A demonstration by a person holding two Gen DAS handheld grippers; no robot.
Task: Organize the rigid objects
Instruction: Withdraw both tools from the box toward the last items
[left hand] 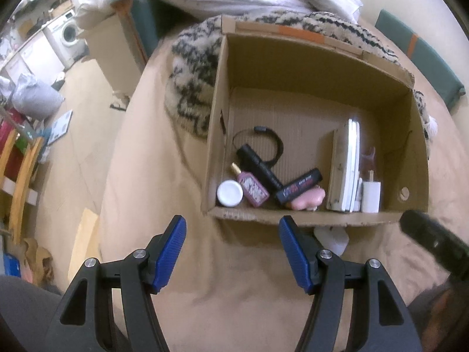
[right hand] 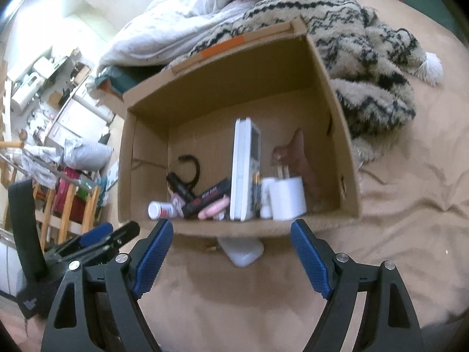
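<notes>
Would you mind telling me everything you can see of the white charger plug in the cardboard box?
The white charger plug is a small, smooth, rounded block that looks like plastic, with two flat metal prongs pointing up and away from the camera. It sits at the near wall of the cardboard box, right of centre, beside a small white cylinder that seems to touch it. Nothing grips it. The left wrist view shows it too, against the same near wall.
</notes>
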